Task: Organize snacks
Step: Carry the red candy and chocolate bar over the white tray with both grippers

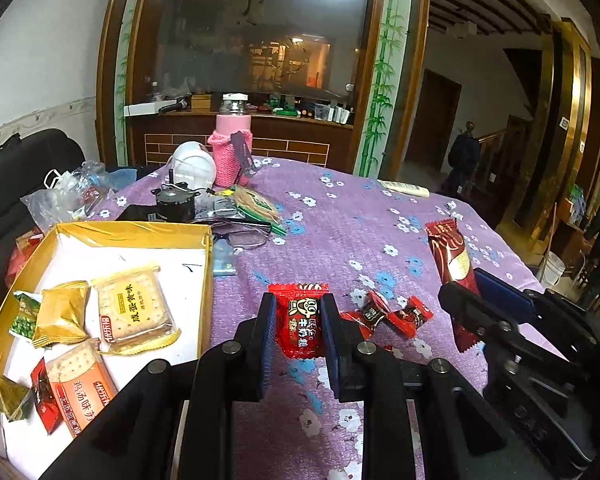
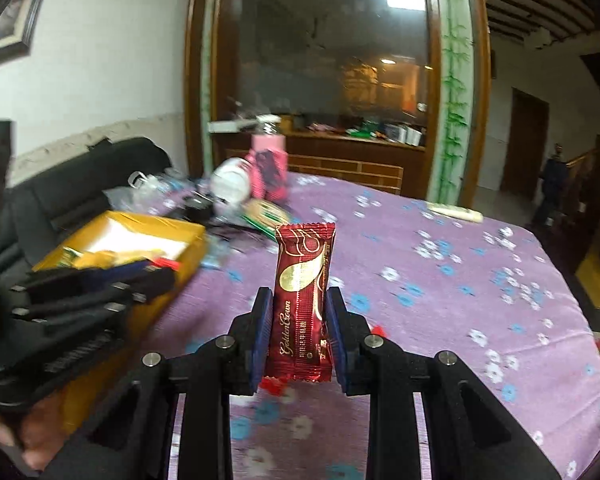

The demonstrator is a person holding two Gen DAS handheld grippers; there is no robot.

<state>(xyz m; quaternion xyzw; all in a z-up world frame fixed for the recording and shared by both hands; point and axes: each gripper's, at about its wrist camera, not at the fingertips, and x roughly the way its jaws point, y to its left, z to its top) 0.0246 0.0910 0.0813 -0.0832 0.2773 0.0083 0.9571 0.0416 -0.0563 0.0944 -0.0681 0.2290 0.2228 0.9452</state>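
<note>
Above the purple tablecloth (image 1: 380, 216), left gripper (image 1: 298, 320) pinching red candy (image 1: 302, 320), right gripper (image 2: 298, 320) pinching wafer bar (image 2: 302, 300).

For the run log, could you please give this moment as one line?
left gripper: shut on red candy | right gripper: shut on wafer bar | box: part-filled

Snack box (image 1: 204, 280) left on tablecloth (image 1: 380, 216), loose candies (image 1: 396, 314) right, bottle (image 1: 233, 136) behind.

Between the left gripper (image 1: 298, 322) pads, we lose both side edges of the red candy (image 1: 302, 320). Left of the right gripper (image 2: 298, 334), motion blur smears the yellow box (image 2: 172, 232), and we cannot tell its snacks apart.
</note>
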